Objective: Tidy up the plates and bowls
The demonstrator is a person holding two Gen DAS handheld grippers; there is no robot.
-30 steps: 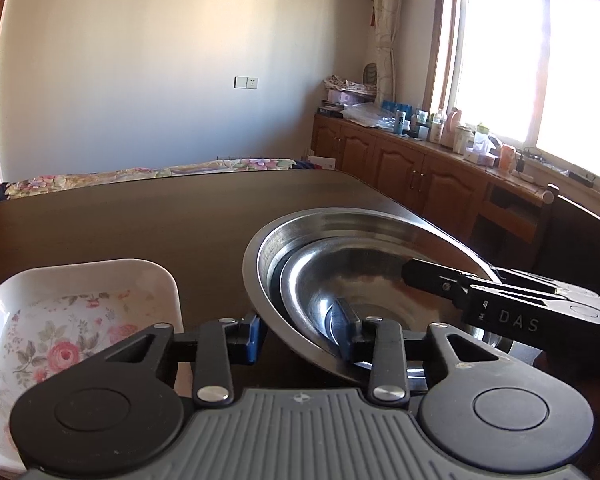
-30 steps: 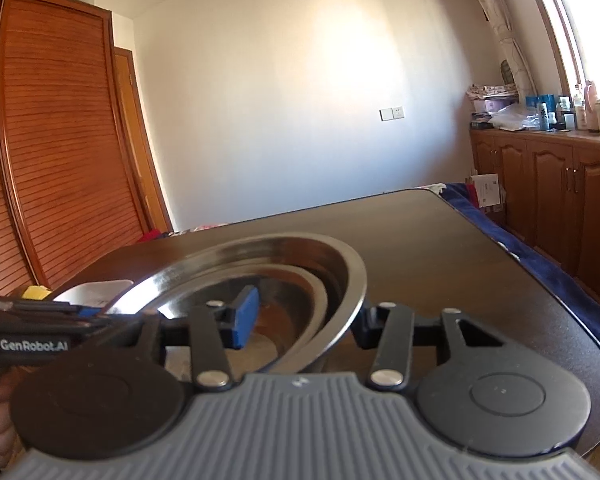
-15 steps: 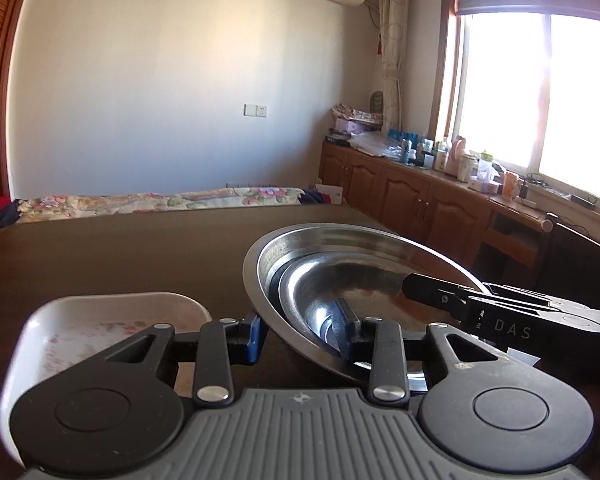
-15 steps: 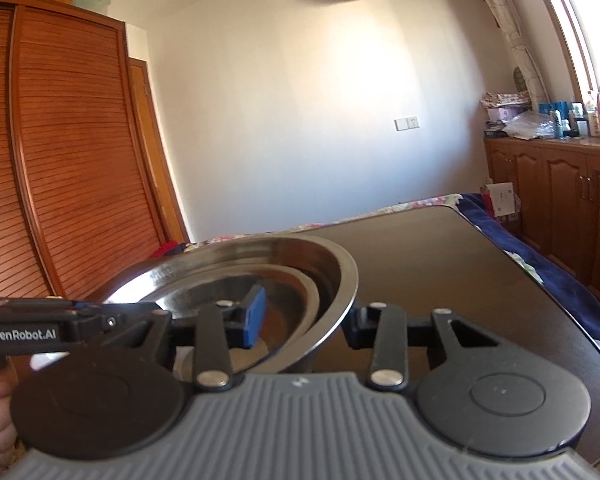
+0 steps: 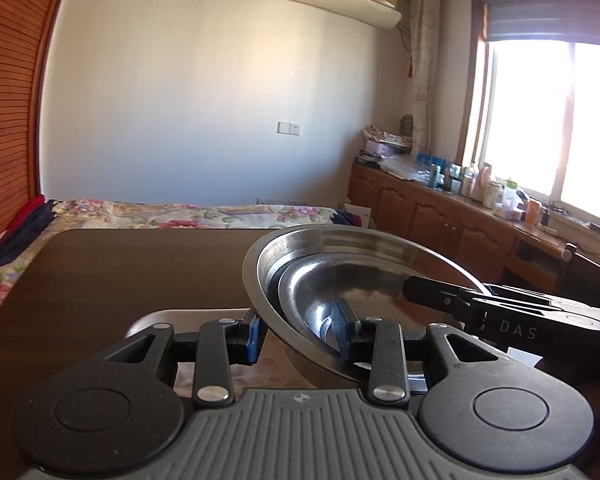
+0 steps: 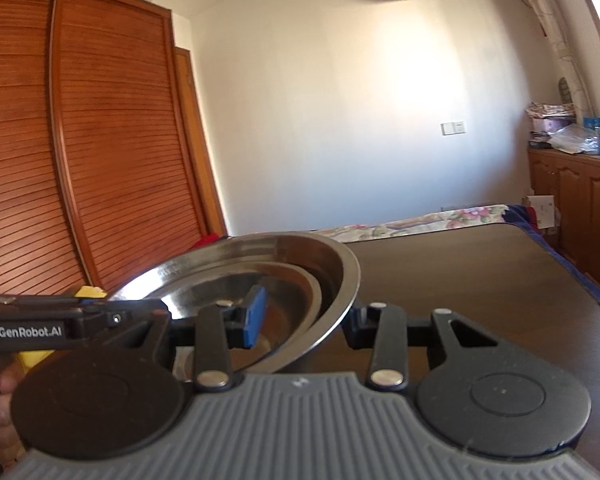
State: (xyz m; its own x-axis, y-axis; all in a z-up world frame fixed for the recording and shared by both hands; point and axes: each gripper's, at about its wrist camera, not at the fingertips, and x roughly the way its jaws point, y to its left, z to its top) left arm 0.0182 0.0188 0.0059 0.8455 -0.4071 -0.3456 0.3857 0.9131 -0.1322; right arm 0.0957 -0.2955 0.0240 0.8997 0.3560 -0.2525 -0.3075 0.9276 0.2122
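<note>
The left tongs (image 5: 302, 338) are pinching the near rim of the big bowl (image 5: 340, 248): the blue pad sits outside the wall and the other finger reaches inside, against the metal. The right tongs (image 6: 302, 324) grip the opposite rim of the same bowl the same way, blue pad inside and the black finger outside. Each view shows the other tool's body lying across the far side of the bowl, so the two grips face one another.

The big bowl is steel and tilted, and a small bowl (image 5: 364, 292) of steel is nested inside it, pushed toward the side held by the left tongs. The pair looks lifted off the counter (image 5: 120, 272), though its underside is hidden and I cannot say for sure that nothing touches.

Just left of the big bowl, and lower, the pale rim of a dish (image 5: 188, 314) shows behind the left tool; most of it is covered. In the right view a yellow thing (image 6: 88, 292) peeks out beyond the big bowl, too hidden to name. Past the bowl the dark counter runs bare toward a bed (image 5: 180, 212) with a flowered cover.

As I judge it, the nesting of the two bowls is done and the stack is mid-carry. Left to do: set the stack down in its place, possibly on or beside the dish, and let go with both tools.
</note>
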